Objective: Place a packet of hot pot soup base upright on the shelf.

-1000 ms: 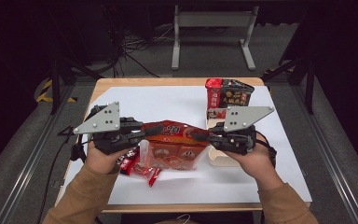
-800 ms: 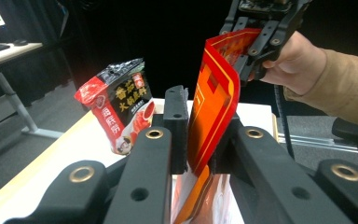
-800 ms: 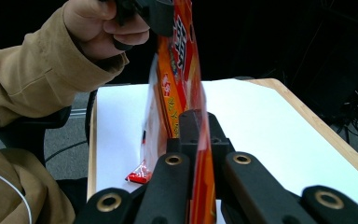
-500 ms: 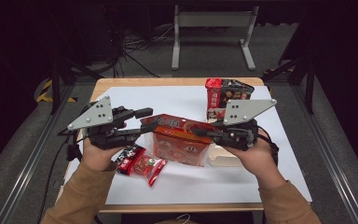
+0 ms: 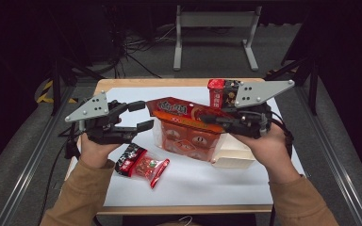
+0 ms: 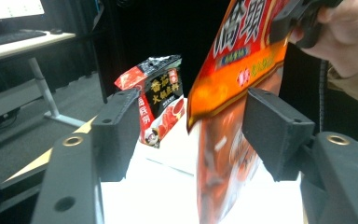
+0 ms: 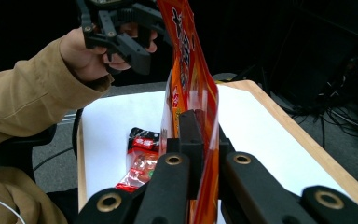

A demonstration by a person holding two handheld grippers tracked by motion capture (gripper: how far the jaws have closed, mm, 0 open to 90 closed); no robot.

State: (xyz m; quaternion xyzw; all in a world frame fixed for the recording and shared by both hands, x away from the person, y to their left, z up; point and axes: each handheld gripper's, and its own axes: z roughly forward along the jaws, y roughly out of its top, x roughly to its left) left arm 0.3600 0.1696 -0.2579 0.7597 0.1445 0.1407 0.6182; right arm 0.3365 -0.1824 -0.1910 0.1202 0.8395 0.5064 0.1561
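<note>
While the right gripper (image 5: 207, 118) clamps its jaws on the orange snack bag (image 5: 188, 129), the bag hangs above the white table mat (image 5: 226, 181). The left gripper (image 5: 141, 116) has just been opening; its jaws now stand apart, with the bag's edge between them, untouched, left of the bag.

My bag (image 5: 188, 127) is red and orange with yellow lettering and a clear lower half showing red pieces. My grippers' jaws are black, their top plates grey. The small packet (image 5: 143, 165) is red and black. The standing packet (image 5: 222, 93) is black and red. The box (image 5: 233, 157) is cream, the sheet (image 5: 198, 183) white, the table (image 5: 122, 84) light wood. My sleeves (image 5: 82, 195) are tan.
</note>
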